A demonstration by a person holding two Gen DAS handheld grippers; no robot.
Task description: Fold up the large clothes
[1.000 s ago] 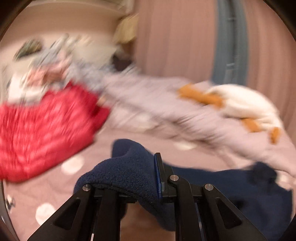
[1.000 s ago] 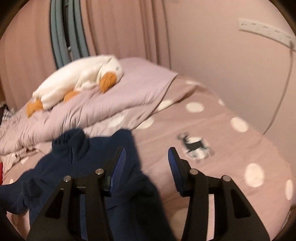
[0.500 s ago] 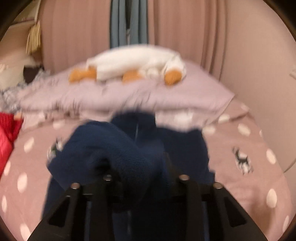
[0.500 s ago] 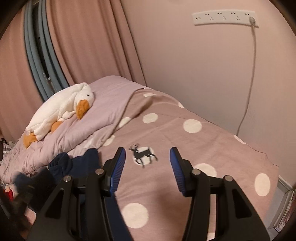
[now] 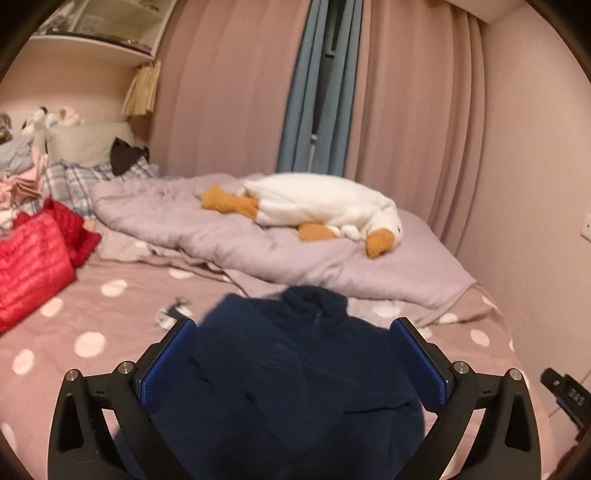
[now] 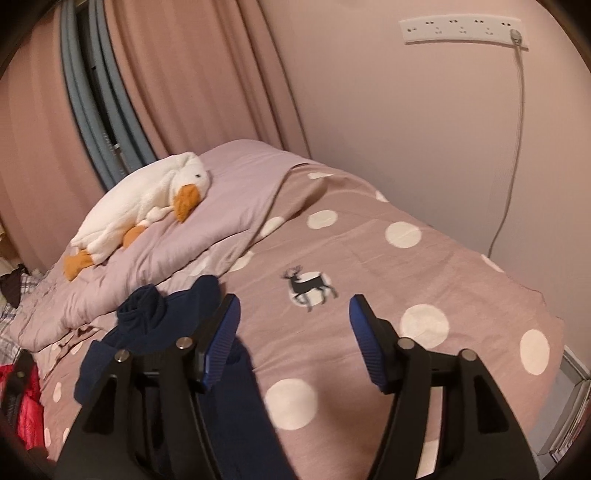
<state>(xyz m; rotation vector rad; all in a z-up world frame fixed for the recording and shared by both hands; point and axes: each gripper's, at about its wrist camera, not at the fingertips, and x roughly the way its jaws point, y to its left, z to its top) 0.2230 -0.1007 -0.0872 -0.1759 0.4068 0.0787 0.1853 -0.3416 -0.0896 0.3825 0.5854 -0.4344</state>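
A navy fleece jacket [image 5: 288,387] lies on the polka-dot bed sheet [image 5: 92,332], collar pointing toward the quilt. My left gripper [image 5: 293,354] hovers over it with its jaws opening wide. The fleece shows between the blue pads [image 5: 166,362], which do not press on it. In the right wrist view the same fleece [image 6: 155,325] lies bunched to the left, partly behind the left finger. My right gripper [image 6: 295,332] is over bare sheet near a deer print [image 6: 310,288], its jaws opening with nothing between them.
A white goose plush [image 5: 325,206] rests on a lilac quilt [image 5: 221,236] at the back. A red puffer jacket [image 5: 29,266] and a pile of clothes [image 5: 22,177] sit on the left. The wall with a socket strip [image 6: 461,31] and cable borders the bed on the right.
My left gripper was shut on a fold of the navy fleece, swung right across the bed, then let it go and spread wide. My right gripper moved right off the fleece and widened.
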